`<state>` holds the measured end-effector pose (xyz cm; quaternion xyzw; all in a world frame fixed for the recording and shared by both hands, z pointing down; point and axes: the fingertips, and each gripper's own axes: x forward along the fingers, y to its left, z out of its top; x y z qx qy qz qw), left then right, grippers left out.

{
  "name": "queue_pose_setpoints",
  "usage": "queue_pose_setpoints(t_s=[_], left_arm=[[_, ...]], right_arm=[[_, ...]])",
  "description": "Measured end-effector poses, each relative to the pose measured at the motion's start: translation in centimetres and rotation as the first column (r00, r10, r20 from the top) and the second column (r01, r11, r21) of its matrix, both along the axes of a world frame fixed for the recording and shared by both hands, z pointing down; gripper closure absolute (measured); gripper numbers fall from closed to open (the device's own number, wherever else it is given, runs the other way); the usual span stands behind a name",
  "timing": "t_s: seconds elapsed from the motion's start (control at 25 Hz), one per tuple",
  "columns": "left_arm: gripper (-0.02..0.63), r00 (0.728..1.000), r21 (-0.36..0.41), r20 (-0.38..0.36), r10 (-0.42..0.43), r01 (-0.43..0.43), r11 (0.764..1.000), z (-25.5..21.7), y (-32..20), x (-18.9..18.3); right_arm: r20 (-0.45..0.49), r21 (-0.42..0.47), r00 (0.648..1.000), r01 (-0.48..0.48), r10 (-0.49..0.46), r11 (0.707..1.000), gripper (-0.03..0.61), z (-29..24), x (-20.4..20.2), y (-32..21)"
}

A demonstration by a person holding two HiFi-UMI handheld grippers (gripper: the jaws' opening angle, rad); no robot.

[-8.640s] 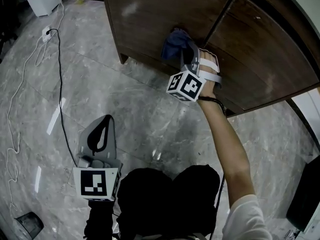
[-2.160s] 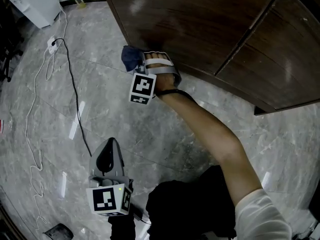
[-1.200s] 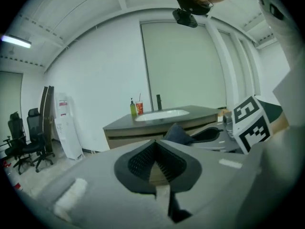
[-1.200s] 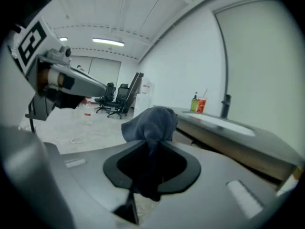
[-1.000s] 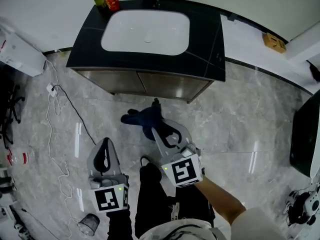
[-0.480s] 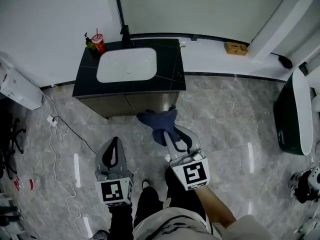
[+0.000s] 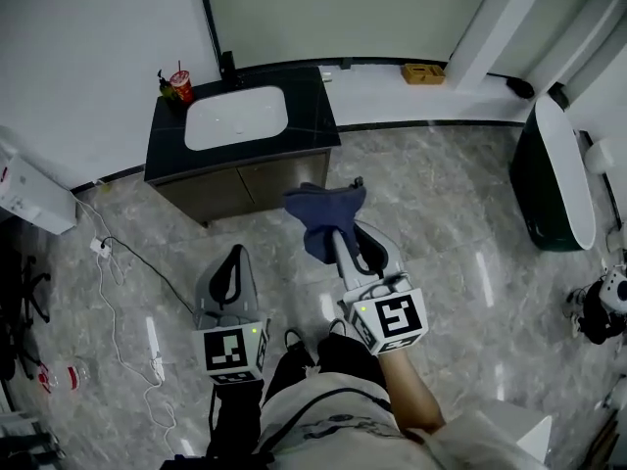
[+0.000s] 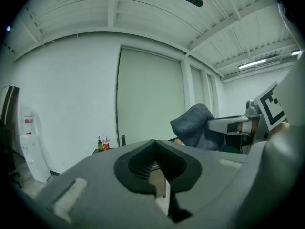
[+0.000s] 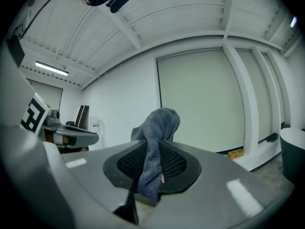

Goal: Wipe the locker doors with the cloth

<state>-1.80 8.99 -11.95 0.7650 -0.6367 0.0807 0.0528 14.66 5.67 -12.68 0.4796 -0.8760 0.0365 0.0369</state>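
**Left gripper**: I hold it idle above the floor. Its jaws are closed together with nothing between them, as the left gripper view confirms. I judge it is kept clear because wiping needs only one tool.

**Right gripper**: its jaws are clamped on the blue cloth, parted only by the cloth's thickness. The cloth bunches out past the tips, so fabric rather than plastic would meet a door.

**Position:** both grippers stand well apart from the vanity cabinet doors under the washbasin. There is no wiping contact at present.

**Views compared:**
- The head view alone lays out the doors and my standoff from them.
- The gripper views give mostly wall and ceiling.
- The left gripper view shows the cloth side-on.
- The right gripper view alone shows the fold pinched between the jaws, with a tail hanging below.
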Motion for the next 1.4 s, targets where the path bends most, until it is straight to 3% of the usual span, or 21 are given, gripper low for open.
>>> queue_pose_setpoints(t_s=[0.4, 1.4], left_arm=[[0.612, 0.999, 0.08, 0.033, 0.041, -0.043, 0.996, -3.9, 2.2, 3.9], [0.612, 0.998, 0.11, 0.068, -0.015, 0.007, 0.994, -5.5, 2.5, 3.6]], right_arm=[[0.001, 0.121, 0.998, -0.055, 0.055, 0.991, 0.503, -4.9, 4.5, 3.3], [0.014, 0.138, 1.0, -0.027, 0.025, 0.99, 0.511, -5.6, 5.1, 2.7]])
